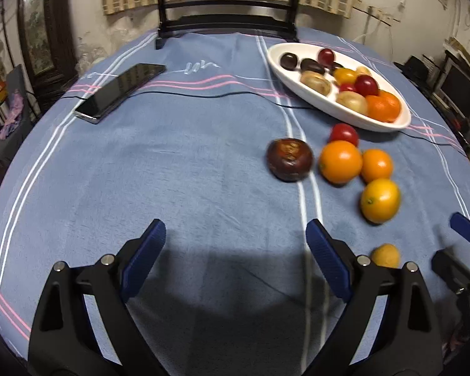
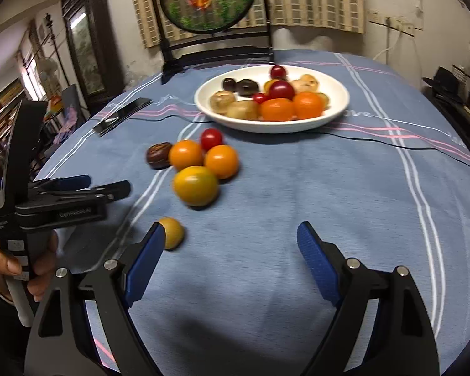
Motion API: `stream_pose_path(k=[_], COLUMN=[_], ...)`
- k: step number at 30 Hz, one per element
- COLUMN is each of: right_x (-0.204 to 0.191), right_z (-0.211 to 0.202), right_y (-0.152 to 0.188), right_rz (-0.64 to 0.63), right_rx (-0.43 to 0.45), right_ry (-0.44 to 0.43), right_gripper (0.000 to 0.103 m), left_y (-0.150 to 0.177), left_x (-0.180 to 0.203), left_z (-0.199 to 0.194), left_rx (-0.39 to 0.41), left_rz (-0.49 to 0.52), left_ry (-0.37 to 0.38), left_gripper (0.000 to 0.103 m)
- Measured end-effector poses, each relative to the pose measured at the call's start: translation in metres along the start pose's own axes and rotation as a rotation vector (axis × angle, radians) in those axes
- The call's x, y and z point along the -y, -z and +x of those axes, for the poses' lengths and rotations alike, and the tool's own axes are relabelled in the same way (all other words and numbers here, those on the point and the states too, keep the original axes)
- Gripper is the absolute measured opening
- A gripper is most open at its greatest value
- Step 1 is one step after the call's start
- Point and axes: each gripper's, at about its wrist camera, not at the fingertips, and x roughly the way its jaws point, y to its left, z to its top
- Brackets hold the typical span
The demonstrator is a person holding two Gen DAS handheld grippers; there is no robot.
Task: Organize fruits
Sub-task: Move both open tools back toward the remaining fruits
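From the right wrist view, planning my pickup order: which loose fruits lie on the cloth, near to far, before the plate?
Small yellow fruit → large yellow-orange fruit → orange on the right → red tomato → white plate.

Dim indoor light — perhaps motion blur (fisheye-warped edges)
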Motion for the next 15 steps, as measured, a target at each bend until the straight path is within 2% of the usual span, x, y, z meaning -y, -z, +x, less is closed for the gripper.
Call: stream_pose_path(k=[2,5,10,13,15], right_x=[-0.008,-0.021,-0.037,-0.044,-0.050], right_z=[0.003,0.009,0.018,0.022,0.029], right_y=[0.000,0.001,0.004,0.003,0.003], right_rz=[-0.020,-0.056,-0.113,-0.142,-0.165], right_rx=[-0.005,-0.018,-0.050,-0.069,-0.099], right_ry=[-0.017,-0.041,-0.029,-0.030,-0.021], right_gripper=[0.086,0.086,0.086,0.075,0.060], left_y=[0.002,0.002,0.000,-0.001,-0.001], left_x=[0.000,-0.003,-0.013,-0.019,-0.021], left_z=[-0.004,-0.004,0.000,0.003,0.005], left_rx=[0.027,0.026,0.015,0.002,-0.008], left_rz=[0.003,-0.020,-0.079,-0.117,-0.130], left_ry=[0.001,0.011,0.033,0.038,0.049], left_gripper=[0.093,0.093,0.092,0.092,0.092])
